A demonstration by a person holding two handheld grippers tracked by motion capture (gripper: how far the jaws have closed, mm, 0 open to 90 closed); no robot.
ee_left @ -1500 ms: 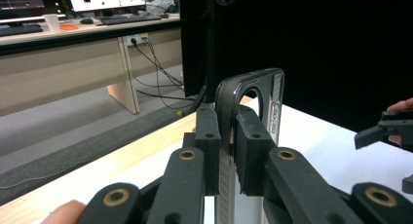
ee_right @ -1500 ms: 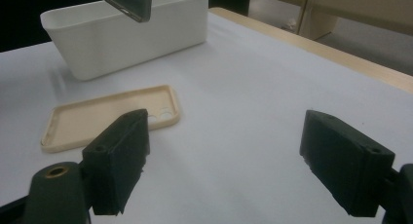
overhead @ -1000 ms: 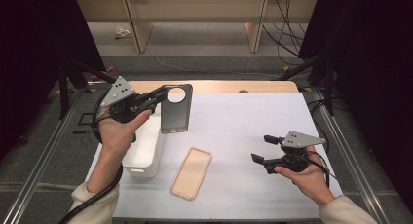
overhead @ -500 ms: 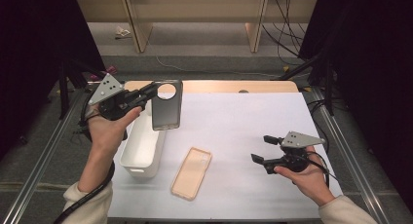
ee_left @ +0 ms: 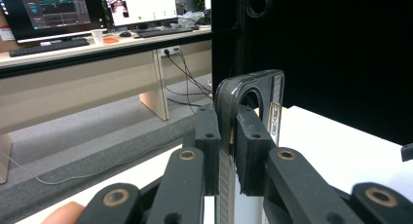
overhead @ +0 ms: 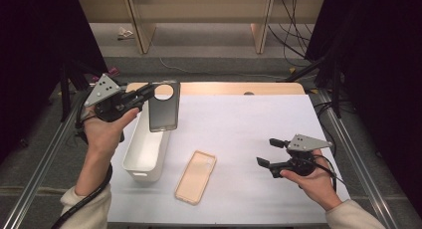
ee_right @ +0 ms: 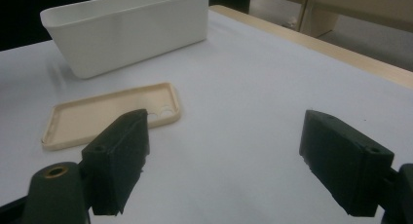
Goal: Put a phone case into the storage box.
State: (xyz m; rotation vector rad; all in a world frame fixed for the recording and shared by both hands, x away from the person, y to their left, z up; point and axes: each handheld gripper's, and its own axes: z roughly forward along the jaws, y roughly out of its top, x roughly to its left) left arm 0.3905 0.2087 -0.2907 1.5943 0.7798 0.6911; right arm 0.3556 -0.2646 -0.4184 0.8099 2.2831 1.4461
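Note:
A dark translucent phone case (overhead: 163, 106) with a round camera hole hangs upright in the air above the far end of a white bin (overhead: 146, 148). My left gripper (overhead: 146, 93) is shut on its upper edge; in the left gripper view both jaws clamp the dark case (ee_left: 253, 104). A beige phone case (overhead: 195, 176) lies flat on the white table to the right of the bin. My right gripper (overhead: 271, 153) hovers open over the table's right side, and its own view shows the beige case (ee_right: 109, 114) and the bin (ee_right: 126, 27) ahead of it.
The white table cover (overhead: 249, 129) has a wooden edge at the back (overhead: 239, 87). Metal rails run along both sides of the table. Wooden desk legs and cables stand on the floor beyond.
My left gripper has carried the dark case leftward and tilted it from lying nearly flat to hanging upright over the bin. The right gripper has stayed put.

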